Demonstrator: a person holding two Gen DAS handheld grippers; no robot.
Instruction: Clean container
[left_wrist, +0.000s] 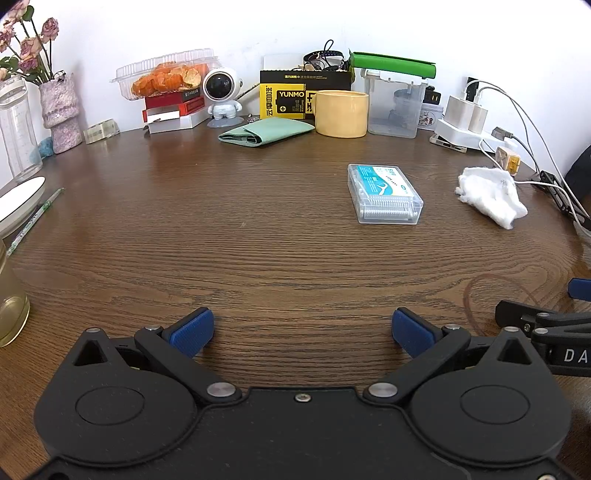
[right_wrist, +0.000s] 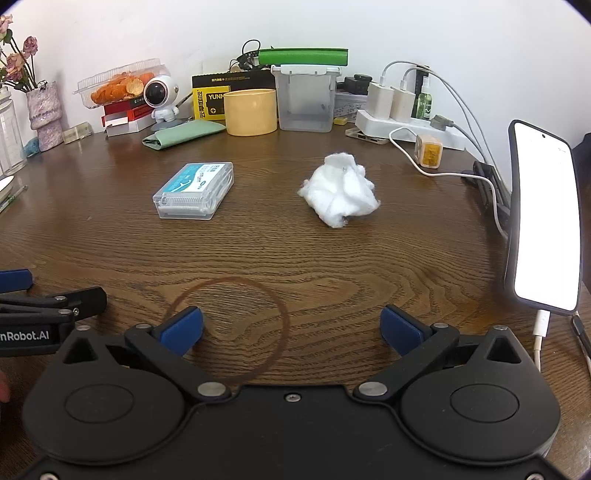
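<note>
A clear flat plastic container (left_wrist: 384, 194) of floss picks with a teal label lies on the brown wooden table, ahead and right of my left gripper (left_wrist: 303, 330). It also shows in the right wrist view (right_wrist: 194, 192), ahead and left of my right gripper (right_wrist: 291, 328). A crumpled white wipe (right_wrist: 338, 194) lies to the container's right, straight ahead of my right gripper; it also shows in the left wrist view (left_wrist: 489, 197). Both grippers are open, empty and low over the table's near part, side by side.
Along the back wall stand a yellow cup (left_wrist: 341, 112), a clear tub with a green lid (left_wrist: 395, 101), a folded green cloth (left_wrist: 266, 133), a power strip with cables (right_wrist: 406, 123) and vases at left (left_wrist: 61, 110). A lit phone (right_wrist: 545, 221) stands at right.
</note>
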